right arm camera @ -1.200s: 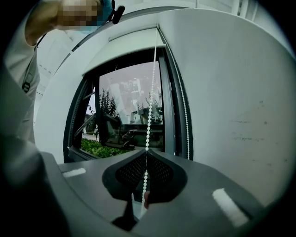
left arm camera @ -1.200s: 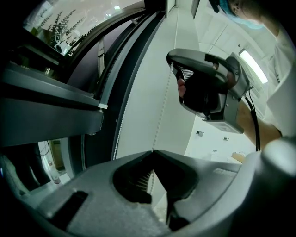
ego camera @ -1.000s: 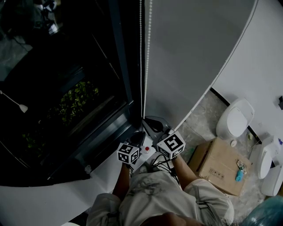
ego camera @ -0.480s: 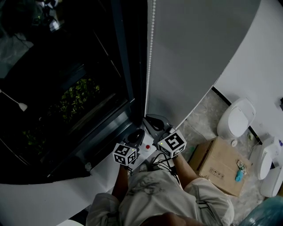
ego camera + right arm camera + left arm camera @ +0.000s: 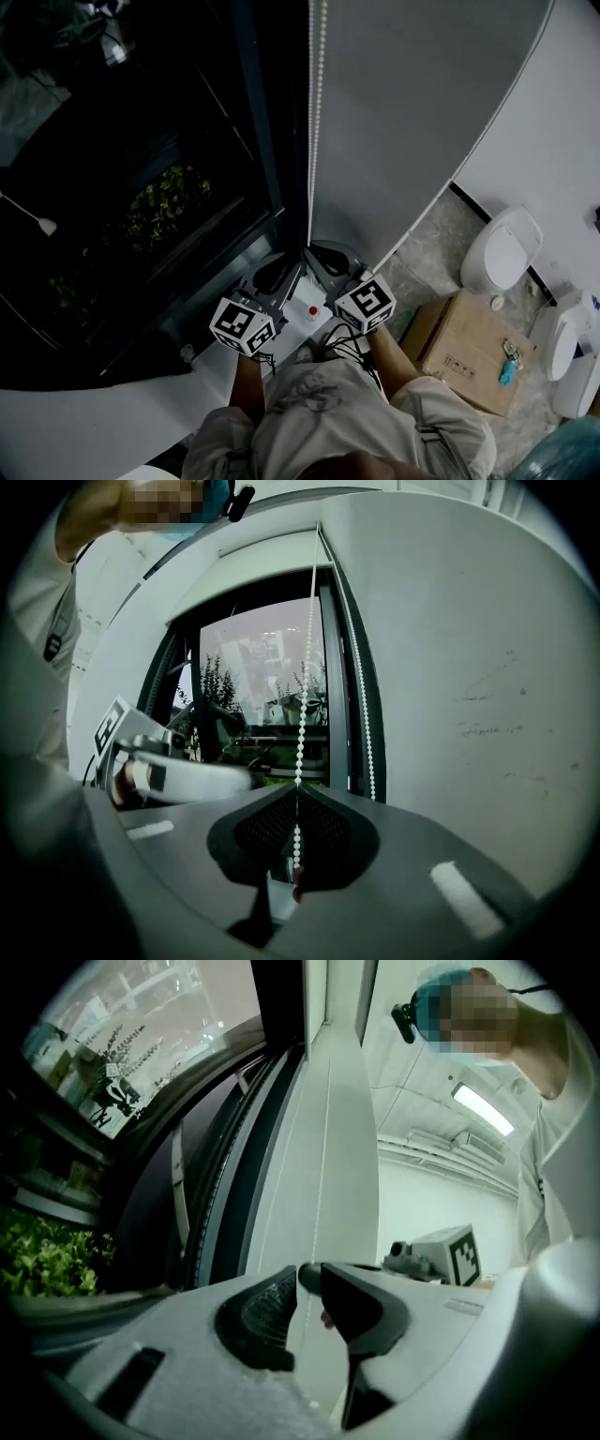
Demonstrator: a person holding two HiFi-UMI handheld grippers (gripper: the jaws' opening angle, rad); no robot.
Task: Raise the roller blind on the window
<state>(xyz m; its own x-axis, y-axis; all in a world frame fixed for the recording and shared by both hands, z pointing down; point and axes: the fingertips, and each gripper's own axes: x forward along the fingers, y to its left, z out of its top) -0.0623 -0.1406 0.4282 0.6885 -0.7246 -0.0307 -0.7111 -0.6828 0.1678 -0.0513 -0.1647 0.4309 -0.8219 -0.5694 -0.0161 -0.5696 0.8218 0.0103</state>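
Chain (image 5: pixel 302 714): light, limp, beaded, probably slippery; right tool (image 5: pixel 296 834) pinches it; left tool (image 5: pixel 309 1283) has just been opening its jaws, chain loose between them; best regripped above right tool.

a: bead chain?
b: white bead chain (image 5: pixel 302 714), two strands, both plumb, down the right edge of the window (image 5: pixel 253 686), just beside its dark frame. one strand runs into the right gripper (image 5: pixel 298 794), pinched between its closed jaws. the other hangs free against the frame.
a: roller blind?
b: roller blind (image 5: pixel 267 555) reads as a pale band across the top of the opening. glass below is uncovered, with trees and greenery showing through.
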